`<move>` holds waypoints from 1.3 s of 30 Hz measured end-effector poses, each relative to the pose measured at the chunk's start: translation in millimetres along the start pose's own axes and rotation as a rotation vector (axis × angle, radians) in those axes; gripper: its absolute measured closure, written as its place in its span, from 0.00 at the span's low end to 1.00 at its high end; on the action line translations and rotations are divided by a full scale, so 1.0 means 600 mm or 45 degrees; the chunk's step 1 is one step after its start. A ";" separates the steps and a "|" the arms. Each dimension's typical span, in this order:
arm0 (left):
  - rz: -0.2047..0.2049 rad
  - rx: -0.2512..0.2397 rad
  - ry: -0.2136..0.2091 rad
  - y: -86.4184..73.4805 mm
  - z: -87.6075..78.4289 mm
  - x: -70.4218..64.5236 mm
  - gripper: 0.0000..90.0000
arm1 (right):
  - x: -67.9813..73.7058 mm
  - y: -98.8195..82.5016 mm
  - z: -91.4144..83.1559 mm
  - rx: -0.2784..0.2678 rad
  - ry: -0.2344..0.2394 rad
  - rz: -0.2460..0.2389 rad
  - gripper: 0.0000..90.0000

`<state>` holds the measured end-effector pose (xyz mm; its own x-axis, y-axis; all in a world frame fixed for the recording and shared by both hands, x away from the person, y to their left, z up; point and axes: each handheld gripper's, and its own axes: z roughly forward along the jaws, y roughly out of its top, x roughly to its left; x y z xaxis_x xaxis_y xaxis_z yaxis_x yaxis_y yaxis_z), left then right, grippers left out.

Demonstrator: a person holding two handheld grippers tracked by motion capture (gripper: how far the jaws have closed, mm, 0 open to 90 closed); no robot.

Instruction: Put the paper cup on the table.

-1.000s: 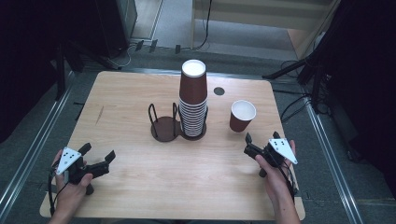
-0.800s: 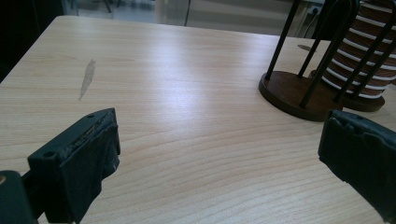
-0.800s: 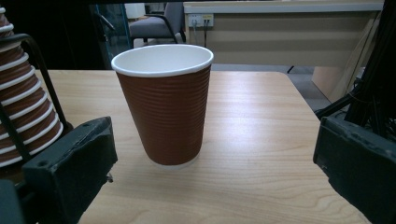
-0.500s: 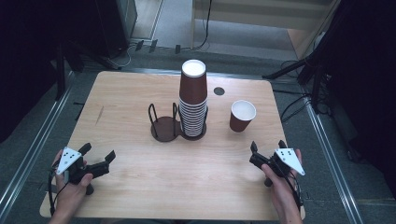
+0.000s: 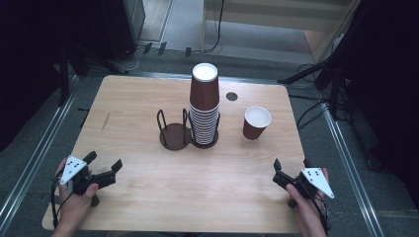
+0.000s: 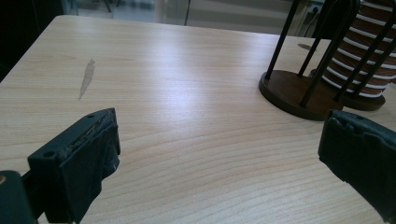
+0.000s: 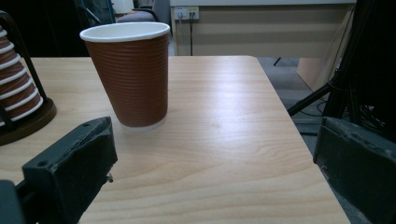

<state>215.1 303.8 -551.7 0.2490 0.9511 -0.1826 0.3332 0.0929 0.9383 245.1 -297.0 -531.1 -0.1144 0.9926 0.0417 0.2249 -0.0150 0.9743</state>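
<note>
I hold my left hand-held gripper [image 5: 105, 168] low over the near left corner of the surface [image 5: 148, 207], its jaws wide apart with nothing between them; in the left gripper view the two black pads frame bare pale wood and a grey scuff mark [image 6: 87, 77] farther out. My right hand-held gripper [image 5: 291, 170] sits over the near right corner, jaws likewise spread and empty, pointing toward the single cup [image 5: 256, 122]. That cup stands upright and alone on the right half of the surface, well apart from my right hand-held gripper; it is brown, with fine horizontal ribbing down its wall, a white rolled rim and a white inside, narrower at the foot than at the mouth, as the right gripper view [image 7: 129, 72] shows plainly. Near the middle of the surface rises a tall stack of cups [image 5: 204, 106], nested upside down, the same brown with white rims showing as bands up the lower part and a white base on top. The stack stands in a dark holder [image 5: 174, 133] made of two round bases side by side with thin black wire loops; the left base is bare, the right one carries the stack. A small dark round spot [image 5: 231, 96] lies on the surface behind the stack, toward the far edge.
</note>
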 end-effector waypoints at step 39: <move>-0.014 0.013 -0.003 0.001 0.003 0.001 0.00 | -0.056 -0.039 -0.067 0.096 -0.117 -0.091 0.00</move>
<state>217.2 304.2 -551.8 0.2472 0.9495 -0.1933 0.3455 0.1000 0.9331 204.6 -335.0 -546.1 -0.0447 0.9977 -0.0507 0.2920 0.0616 0.9544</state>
